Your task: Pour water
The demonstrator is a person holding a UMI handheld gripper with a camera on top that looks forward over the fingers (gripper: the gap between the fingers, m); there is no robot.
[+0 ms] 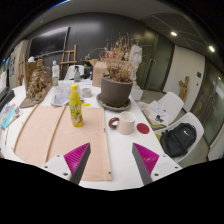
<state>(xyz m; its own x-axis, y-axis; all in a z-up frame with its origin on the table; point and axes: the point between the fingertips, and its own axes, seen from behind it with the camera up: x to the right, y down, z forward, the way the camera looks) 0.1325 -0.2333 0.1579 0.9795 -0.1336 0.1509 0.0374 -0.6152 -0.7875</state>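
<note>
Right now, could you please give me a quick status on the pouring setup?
Hand-held gripper open, empty. Yellow bottle upright on the wooden board, beyond the fingers, untouched. Small cup right of it, potted plant behind. Path to bottle clear.

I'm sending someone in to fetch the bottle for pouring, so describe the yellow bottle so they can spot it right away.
Start at the white table and find the long pale wooden board lying beyond the open tool. The tall yellow plastic bottle stands upright at that board's far edge, beside the large grey plant pot. It is the only bright yellow thing there, slimmer than the pot and taller than the small white cup.
</note>
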